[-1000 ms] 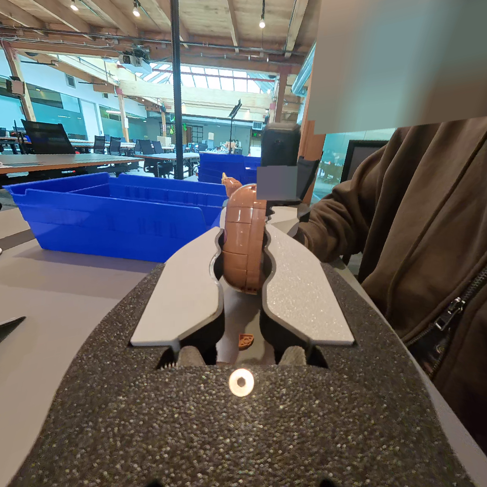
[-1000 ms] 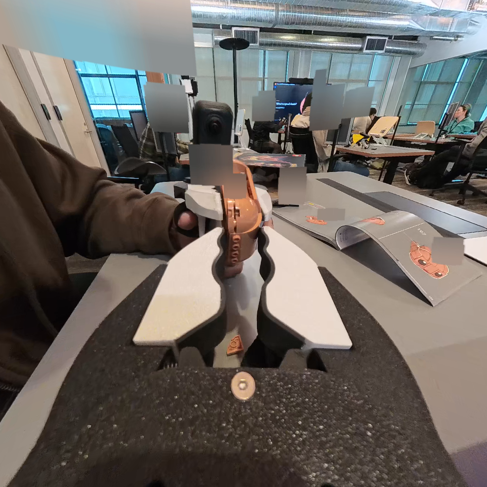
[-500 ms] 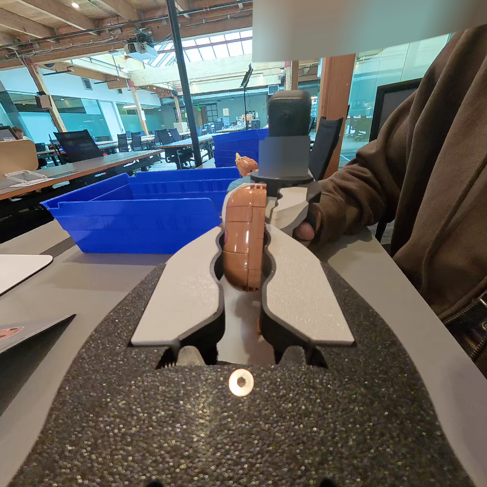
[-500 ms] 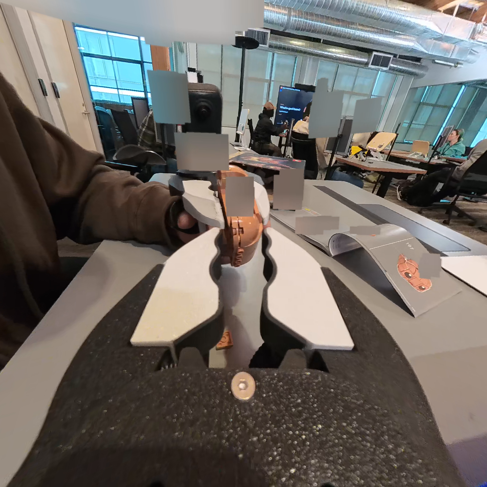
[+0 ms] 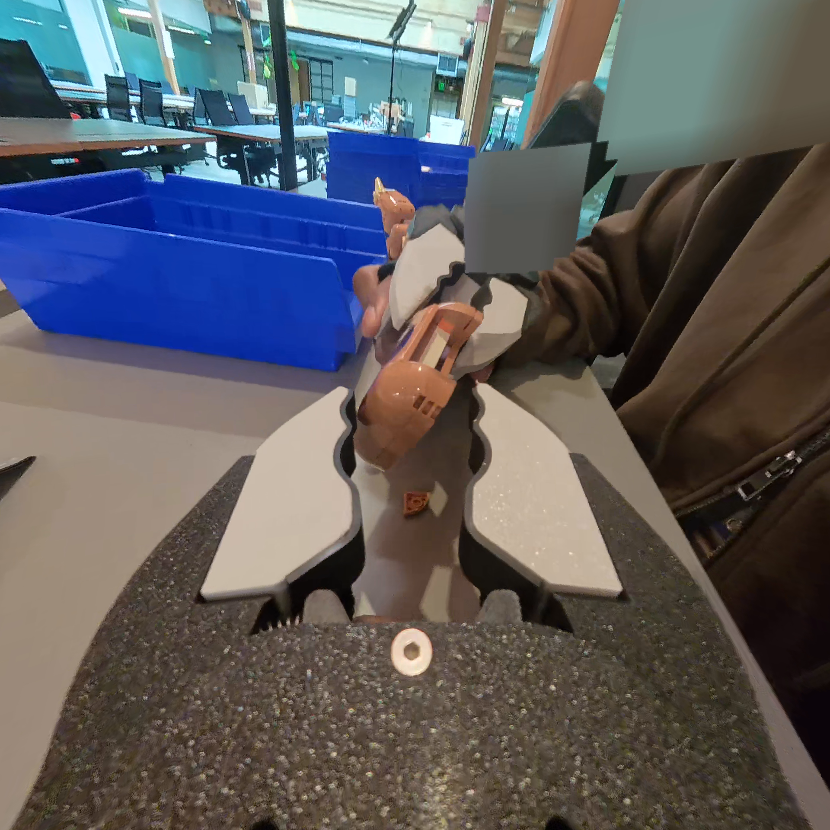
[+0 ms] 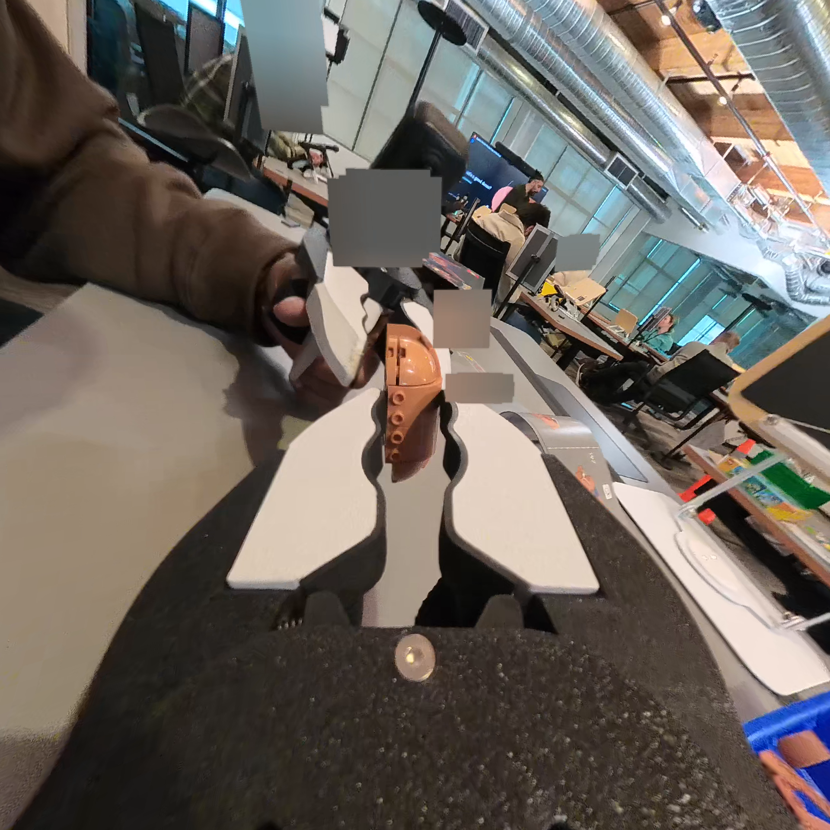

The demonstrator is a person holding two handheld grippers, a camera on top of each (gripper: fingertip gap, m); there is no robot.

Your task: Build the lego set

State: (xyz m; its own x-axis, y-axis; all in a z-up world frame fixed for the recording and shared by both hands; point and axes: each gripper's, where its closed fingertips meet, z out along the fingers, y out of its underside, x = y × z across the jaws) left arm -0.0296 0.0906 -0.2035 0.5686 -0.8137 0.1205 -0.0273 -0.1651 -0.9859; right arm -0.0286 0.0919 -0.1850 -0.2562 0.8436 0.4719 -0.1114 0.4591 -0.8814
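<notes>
While I watch through the left wrist view, my left tool (image 5: 411, 404) has its two grey fingers spread wide, pinching nothing. The brown lego model (image 5: 404, 404) hangs tilted in the gap between their tips. Its rounded end is close against the finger on the left of the picture and well clear of the other one. The far end of the model is pinched between the fingers of the right tool (image 5: 453, 323), which reaches in from the upper right on a brown sleeve (image 5: 629, 292).

Below the model, a small brown piece (image 5: 415, 503) lies loose on the grey table (image 5: 112, 426), between my spread fingers. A blue bin (image 5: 179, 278) stands on the table to the left, well apart from both tools.

From the right wrist view, my right tool (image 6: 411, 404) is pressed onto the same brown lego model (image 6: 411, 417). The model stands upright between the fingertips, with a row of studs facing the finger on the left and its domed part rising above the tips. The left tool (image 6: 359, 355) shows just behind and to the left of the model. One of its grey fingers is beside the dome, and I cannot tell whether it touches. The other finger is mostly hidden.

To the right on the table (image 6: 112, 404), an open booklet (image 6: 561, 431) curls up behind my right finger.
</notes>
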